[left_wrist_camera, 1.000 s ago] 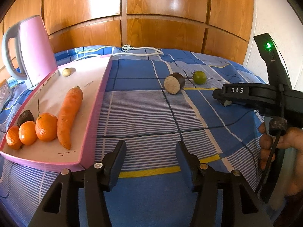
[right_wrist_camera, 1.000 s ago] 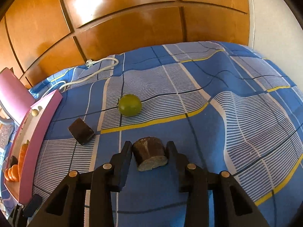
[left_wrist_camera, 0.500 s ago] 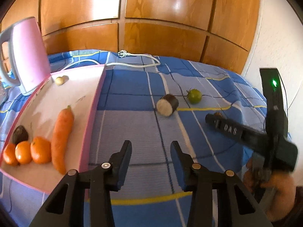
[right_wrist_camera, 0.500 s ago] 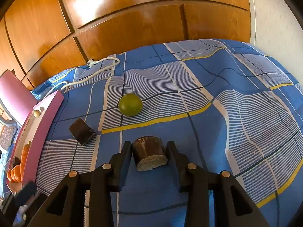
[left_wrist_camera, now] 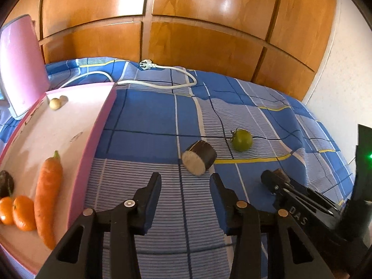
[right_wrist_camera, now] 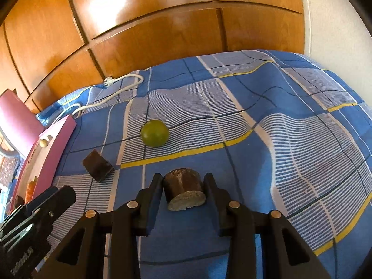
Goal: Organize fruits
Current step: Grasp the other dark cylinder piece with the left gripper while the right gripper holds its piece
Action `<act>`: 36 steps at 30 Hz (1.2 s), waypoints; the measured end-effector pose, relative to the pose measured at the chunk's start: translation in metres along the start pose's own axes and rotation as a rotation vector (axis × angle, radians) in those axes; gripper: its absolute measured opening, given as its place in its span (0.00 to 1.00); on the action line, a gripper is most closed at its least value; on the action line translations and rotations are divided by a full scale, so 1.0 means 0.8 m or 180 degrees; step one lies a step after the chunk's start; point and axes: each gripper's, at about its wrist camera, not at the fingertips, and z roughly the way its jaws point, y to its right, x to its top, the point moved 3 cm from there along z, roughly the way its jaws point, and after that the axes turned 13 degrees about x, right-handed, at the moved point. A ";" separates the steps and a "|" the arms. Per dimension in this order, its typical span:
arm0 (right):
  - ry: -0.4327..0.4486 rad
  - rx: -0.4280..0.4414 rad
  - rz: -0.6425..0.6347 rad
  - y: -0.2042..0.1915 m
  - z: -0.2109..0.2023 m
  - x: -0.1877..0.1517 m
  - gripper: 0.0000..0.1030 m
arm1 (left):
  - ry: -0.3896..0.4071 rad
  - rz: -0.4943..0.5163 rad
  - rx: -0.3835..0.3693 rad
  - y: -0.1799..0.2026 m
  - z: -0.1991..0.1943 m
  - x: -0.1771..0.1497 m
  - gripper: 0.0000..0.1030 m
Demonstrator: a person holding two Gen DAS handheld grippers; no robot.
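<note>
Nearest in the right wrist view, a short dark chunk with a pale cut face (right_wrist_camera: 183,191) is held between the two fingers of the right gripper (right_wrist_camera: 183,191). Both fingers look pressed against its sides, so the grip seems firm. The chunk is thought to be just above the blue checked cloth (right_wrist_camera: 302,139), though it cannot be told if it is lifted clear.

In the left wrist view, the left gripper (left_wrist_camera: 186,195) is seen wide apart with nothing held. Its fingers are pointed at a second dark chunk (left_wrist_camera: 199,161), which lies on its side on the cloth just ahead, not yet touched.

A little further off, a green round fruit (left_wrist_camera: 242,140) is seen near that chunk but apart from it. To the left, the pink tray (left_wrist_camera: 93,162) is seen with a carrot (left_wrist_camera: 47,197) and small oranges (left_wrist_camera: 16,211) already on it.

Far back, a white cord (left_wrist_camera: 162,79) is laid by the wooden wall.

For this step to be done well, the held chunk should be kept level and squeezed gently. It should be carried over the tray's raised edge, not bumped into it, and set down on a bare spot away from the carrot. The left gripper should be kept out of the path.
</note>
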 end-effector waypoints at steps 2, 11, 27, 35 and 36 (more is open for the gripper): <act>0.0014 -0.0011 0.0031 0.004 -0.001 0.001 0.36 | -0.0008 0.0000 0.0009 0.002 0.005 0.001 0.45; 0.0062 -0.0103 0.0133 0.014 -0.004 0.005 0.36 | 0.0066 0.0082 -0.0140 0.025 0.004 0.012 0.45; 0.0043 -0.0070 0.0080 0.012 -0.004 0.005 0.36 | 0.0105 0.0087 0.0025 0.040 0.022 0.027 0.45; 0.0049 0.0016 0.0084 0.012 -0.004 0.006 0.36 | -0.0001 0.0077 0.0054 0.040 0.038 0.025 0.55; 0.0050 0.0025 0.0093 0.012 -0.004 0.006 0.36 | -0.0020 0.0077 0.0078 0.040 0.043 0.024 0.55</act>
